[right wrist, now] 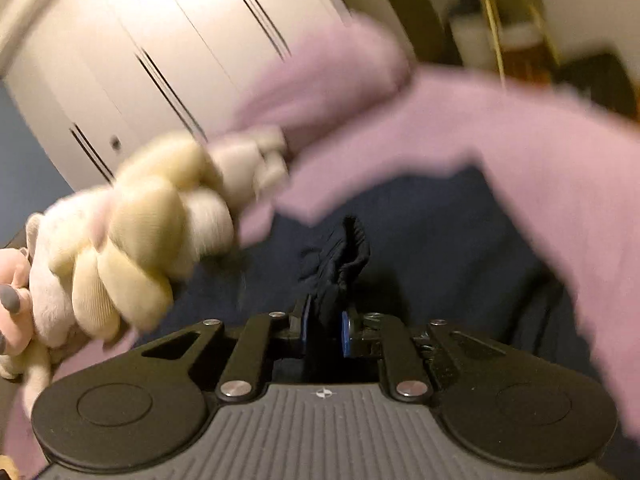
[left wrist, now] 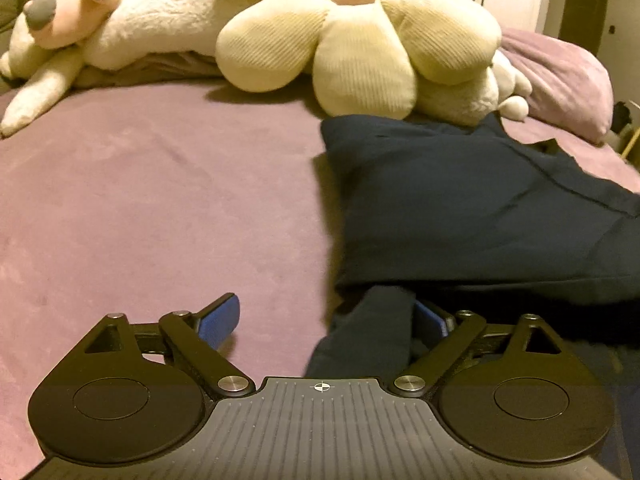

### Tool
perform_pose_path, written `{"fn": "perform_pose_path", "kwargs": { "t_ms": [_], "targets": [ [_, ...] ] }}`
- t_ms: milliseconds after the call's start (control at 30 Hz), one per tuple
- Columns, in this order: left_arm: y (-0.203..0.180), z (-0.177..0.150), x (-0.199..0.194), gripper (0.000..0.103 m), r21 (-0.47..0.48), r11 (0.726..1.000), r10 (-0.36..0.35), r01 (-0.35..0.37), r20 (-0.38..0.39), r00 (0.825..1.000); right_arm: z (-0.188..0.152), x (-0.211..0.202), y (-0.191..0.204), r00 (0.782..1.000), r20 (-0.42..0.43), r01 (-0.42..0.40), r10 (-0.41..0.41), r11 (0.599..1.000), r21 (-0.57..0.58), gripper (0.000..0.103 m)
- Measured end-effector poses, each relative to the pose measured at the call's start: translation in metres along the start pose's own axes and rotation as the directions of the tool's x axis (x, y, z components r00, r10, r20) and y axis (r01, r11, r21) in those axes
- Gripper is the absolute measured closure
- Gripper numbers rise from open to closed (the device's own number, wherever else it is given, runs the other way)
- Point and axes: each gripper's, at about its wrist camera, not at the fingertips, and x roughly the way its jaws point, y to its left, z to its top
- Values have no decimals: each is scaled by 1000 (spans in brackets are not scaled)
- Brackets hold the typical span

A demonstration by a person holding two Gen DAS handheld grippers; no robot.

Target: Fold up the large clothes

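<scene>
A dark navy garment lies partly folded on the purple bed cover, right of centre in the left wrist view. My left gripper is open, low over the bed; a fold of the navy cloth hangs between its blue pads, against the right pad. In the blurred right wrist view, my right gripper is shut on a bunched piece of the navy garment, lifted above the rest of the dark cloth.
A cream flower-shaped cushion and white and pink plush toys lie along the far side of the bed. A purple pillow sits at the right. White wardrobe doors stand behind. The flower cushion is close on the right gripper's left.
</scene>
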Motion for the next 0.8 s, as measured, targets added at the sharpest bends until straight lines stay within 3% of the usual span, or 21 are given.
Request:
{"fn": "perform_pose_path", "kwargs": {
  "t_ms": [67, 133, 200, 233, 267, 333, 400, 500, 567, 633, 700, 800],
  "targets": [
    [1, -1, 0, 6, 3, 1000, -1, 1, -13, 1000, 7, -6, 5, 997, 55, 50, -45, 995, -82, 88],
    [5, -1, -5, 7, 7, 1000, -3, 3, -1, 1000, 11, 3, 2, 996, 29, 89, -86, 987, -136, 82],
    [10, 0, -11, 7, 1, 1000, 6, -6, 17, 1000, 13, 10, -5, 986, -22, 162, -168, 973, -165, 71],
    [12, 1, -14, 7, -16, 1000, 12, -12, 25, 1000, 12, 5, -8, 978, 3, 208, -211, 964, -163, 60],
    [12, 4, -18, 7, -34, 999, 20, -19, 31, 999, 10, -4, -13, 977, 36, 214, -211, 965, -153, 46],
    [11, 9, -27, 7, -69, 997, 21, -18, 52, 998, 6, -12, -11, 985, 40, 172, -168, 974, -146, 41],
    [3, 16, -40, 7, -85, 996, 2, 7, 107, 994, -2, -13, 3, 994, 26, 113, -110, 974, -198, 43],
    [-15, 27, -52, 7, -54, 997, -37, 47, 176, 984, -23, -1, 36, 1000, -6, 16, -19, 950, -312, 64],
    [-31, 34, -44, 6, -6, 998, -62, 64, 169, 984, -40, 10, 58, 999, -17, -35, 31, 932, -360, 73],
    [-42, 37, -26, 7, 32, 996, -90, 87, 135, 987, -58, 27, 83, 999, -6, -49, 52, 902, -428, 73],
    [-50, 35, -4, 7, 59, 995, -90, 84, 102, 991, -77, 46, 101, 1000, 24, 9, 5, 843, -538, 72],
    [-56, 25, 26, 4, 115, 992, -59, 50, 75, 995, -100, 81, 93, 987, 33, 141, -155, 765, -628, 72]
  ]
}}
